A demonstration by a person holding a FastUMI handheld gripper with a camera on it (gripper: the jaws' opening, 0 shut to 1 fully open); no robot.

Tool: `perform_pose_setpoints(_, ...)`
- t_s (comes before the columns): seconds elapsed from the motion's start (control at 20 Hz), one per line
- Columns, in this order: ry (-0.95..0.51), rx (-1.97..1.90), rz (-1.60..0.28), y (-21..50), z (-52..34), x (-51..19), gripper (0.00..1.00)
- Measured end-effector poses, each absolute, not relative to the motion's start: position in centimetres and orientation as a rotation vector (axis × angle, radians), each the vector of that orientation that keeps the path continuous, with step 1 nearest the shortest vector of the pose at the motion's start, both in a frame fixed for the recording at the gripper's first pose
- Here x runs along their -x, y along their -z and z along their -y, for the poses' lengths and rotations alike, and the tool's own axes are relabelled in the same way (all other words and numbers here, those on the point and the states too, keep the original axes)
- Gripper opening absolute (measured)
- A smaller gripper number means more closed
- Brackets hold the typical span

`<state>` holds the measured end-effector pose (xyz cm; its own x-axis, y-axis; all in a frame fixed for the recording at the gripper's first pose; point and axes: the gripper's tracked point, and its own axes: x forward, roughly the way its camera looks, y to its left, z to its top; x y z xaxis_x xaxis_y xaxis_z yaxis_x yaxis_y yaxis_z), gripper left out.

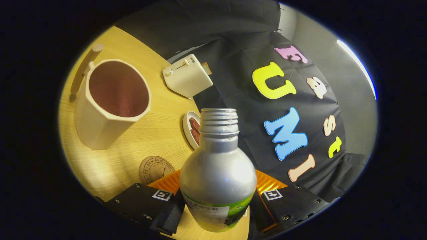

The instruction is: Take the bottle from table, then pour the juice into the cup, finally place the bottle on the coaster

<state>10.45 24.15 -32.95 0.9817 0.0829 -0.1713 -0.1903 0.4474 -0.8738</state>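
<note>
Bottle (pixel 218 173): smooth silver metal, rounded shoulders, threaded neck uncapped, green label band low on the body. Pinched between both fingers of the gripper (pixel 217 208), lifted clear of the surface (pixel 140 140), which is pale wood grain and appears tilted in the view. Coaster (pixel 155 169): round, brown, stamped rim, flat just ahead of the left finger. Cup (pixel 111 101): faceted cream body, dark reddish inside, beyond the coaster. Small dish (pixel 190 130) with reddish pieces behind the neck. Boxy cream toaster (pixel 186 76) farther off.
</note>
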Motion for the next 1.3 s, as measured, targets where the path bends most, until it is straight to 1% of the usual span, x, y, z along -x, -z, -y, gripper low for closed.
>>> perform_pose_setpoints(0.15,-0.189,1.126,-0.108,33.3,-24.7,-10.5,0.83)
perform_pose_setpoints(0.6,-0.171,1.385,0.064,31.3,-26.9,-9.6,0.83)
perform_pose_setpoints(1.3,-0.146,1.607,0.178,29.0,-27.0,-10.0,0.83)
